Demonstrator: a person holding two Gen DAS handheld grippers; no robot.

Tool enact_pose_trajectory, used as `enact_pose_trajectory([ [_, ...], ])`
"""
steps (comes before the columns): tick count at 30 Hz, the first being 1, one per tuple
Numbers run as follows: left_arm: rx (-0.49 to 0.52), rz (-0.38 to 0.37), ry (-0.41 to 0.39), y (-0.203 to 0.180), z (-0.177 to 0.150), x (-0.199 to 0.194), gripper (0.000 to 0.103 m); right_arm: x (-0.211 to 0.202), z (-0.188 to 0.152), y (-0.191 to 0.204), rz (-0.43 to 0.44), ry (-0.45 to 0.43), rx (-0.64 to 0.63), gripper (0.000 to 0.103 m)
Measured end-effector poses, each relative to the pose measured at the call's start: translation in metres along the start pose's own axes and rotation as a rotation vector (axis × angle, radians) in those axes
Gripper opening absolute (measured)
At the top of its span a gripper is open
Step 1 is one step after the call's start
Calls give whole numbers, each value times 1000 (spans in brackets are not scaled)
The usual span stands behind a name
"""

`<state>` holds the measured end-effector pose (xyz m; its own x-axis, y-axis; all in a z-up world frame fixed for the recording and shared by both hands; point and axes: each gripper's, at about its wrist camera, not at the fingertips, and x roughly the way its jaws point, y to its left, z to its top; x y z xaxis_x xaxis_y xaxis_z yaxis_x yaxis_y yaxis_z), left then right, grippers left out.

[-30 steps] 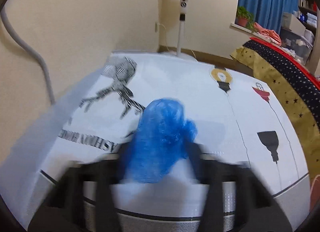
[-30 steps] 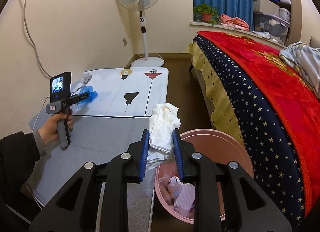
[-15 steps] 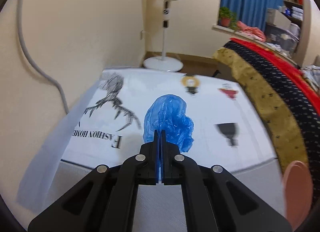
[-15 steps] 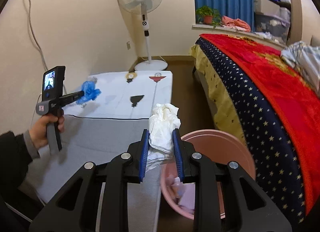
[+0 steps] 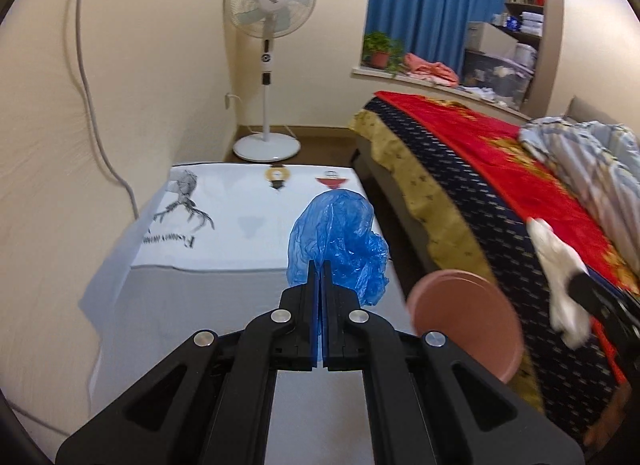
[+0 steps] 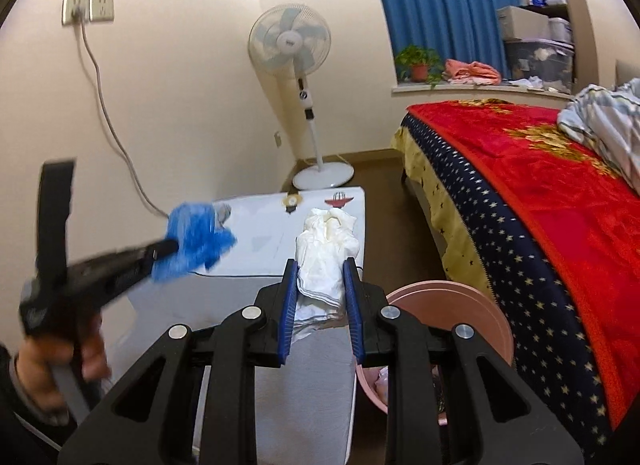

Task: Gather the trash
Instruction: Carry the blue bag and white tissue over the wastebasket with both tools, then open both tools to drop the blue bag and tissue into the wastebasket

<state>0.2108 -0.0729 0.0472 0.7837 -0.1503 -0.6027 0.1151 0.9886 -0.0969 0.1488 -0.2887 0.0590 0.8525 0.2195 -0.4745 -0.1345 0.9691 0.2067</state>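
Note:
My left gripper (image 5: 320, 269) is shut on a crumpled blue plastic bag (image 5: 336, 241), held in the air above the white printed mat (image 5: 240, 225). In the right wrist view the same left gripper (image 6: 170, 247) is blurred at the left with the blue plastic bag (image 6: 196, 241) hanging from its tip. My right gripper (image 6: 320, 269) is shut on a wad of white tissue (image 6: 326, 257). The pink bin (image 6: 452, 305) stands just below and right of it, with pale scraps inside. In the left wrist view the pink bin (image 5: 468, 317) is at lower right, and the white tissue (image 5: 560, 277) shows at the right edge.
A bed with a red and navy starred cover (image 6: 540, 225) fills the right side. A standing fan (image 6: 304, 97) is by the far wall. A cable (image 6: 108, 113) runs down from the wall socket. A person's hand (image 6: 68, 361) holds the left gripper's handle.
The left gripper shut on the blue bag, lifted it off the mat and swung it right towards the bin. The right gripper rose a little, still holding the tissue.

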Motion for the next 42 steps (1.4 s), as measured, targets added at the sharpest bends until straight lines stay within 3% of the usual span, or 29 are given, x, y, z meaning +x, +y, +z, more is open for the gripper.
enact_pose_trajectory([
  [7,16,-140,-20,-49,-32,-69,0,-80,-20,-8,-29,-39,-22,23],
  [11,35,-197,-8,-70,-41,-82,1,-120,-30,-19,-71,-72,-23,23],
  [18,99,-200,13,-94,-39,-73,1,-135,-28,-49,-134,-92,68,24],
  [23,127,-187,36,-105,-28,-46,1,-114,-16,-61,-174,-94,78,24],
  [29,148,-227,70,-119,-18,5,1,-73,-6,-83,-243,-79,99,24],
  [42,204,-254,162,-159,-30,123,1,48,-14,-132,-335,82,89,26],
])
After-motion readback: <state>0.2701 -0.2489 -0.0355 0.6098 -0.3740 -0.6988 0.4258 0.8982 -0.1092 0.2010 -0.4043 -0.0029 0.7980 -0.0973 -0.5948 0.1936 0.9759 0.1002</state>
